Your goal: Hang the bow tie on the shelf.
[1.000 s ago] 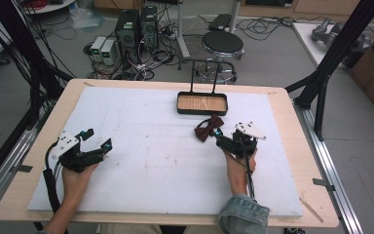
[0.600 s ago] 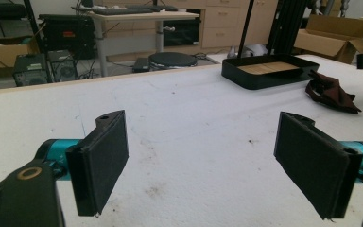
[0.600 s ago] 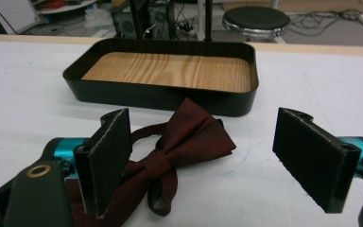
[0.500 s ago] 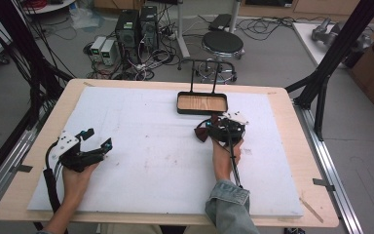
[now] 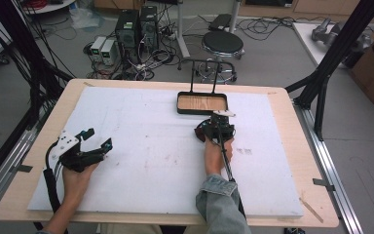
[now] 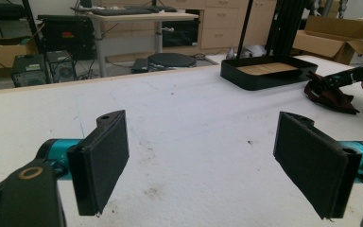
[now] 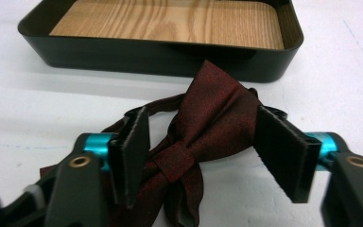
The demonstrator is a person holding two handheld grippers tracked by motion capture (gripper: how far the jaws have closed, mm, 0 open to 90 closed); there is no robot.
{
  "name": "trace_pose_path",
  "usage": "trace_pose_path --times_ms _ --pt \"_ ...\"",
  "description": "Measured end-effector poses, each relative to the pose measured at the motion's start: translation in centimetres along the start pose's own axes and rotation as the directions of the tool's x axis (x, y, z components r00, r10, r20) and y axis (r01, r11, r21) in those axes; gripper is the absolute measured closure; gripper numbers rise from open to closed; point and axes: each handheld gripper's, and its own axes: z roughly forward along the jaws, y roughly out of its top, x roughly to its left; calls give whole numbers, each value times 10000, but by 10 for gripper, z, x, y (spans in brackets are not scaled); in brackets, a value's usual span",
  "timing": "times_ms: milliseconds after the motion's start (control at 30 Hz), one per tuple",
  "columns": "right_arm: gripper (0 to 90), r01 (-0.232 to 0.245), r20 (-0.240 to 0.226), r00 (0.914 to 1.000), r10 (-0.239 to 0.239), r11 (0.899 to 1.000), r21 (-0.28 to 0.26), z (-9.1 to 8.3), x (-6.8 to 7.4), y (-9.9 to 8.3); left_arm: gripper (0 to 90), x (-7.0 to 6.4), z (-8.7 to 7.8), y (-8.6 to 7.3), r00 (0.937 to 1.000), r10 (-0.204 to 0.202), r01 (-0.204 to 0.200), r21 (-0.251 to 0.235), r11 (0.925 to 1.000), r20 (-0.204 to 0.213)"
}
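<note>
Just in front of black tray point(image 7: 160, 52), on white foam board point(image 5: 141, 146): dark red satin bow tie point(image 7: 203, 137), knot at centre, strap looping behind. Right gripper point(image 7: 203, 151) straddling it, jaws apart, one either side of knot, not clamped. Tray shallow, rounded corners, wood-grain floor, thin wire stand at far edge. Left gripper point(image 6: 208, 163) well apart at near-left, jaws wide apart, pads flat and black, holding nothing. Board scuffed, resting on wooden table point(image 5: 282, 97). Beyond table: round stool point(image 5: 222, 44), computer towers point(image 5: 136, 27), cables on floor.
</note>
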Motion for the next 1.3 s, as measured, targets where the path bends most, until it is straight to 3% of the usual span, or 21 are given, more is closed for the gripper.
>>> trace_pose_path --times_ms 500,833,1300 --pt "603 222 -141 9997 -220 9997 137 2 2 -1 196 -1 0 0 10000 -3 3 9 10000 -32" --pt "696 282 71 9996 -283 9996 56 1 4 -2 199 1 0 0 9999 -87 87 4 10000 -98" --pt "747 55 -88 9999 -54 10000 63 1 2 -2 205 2 -1 0 9998 -145 145 -10 9999 -152"
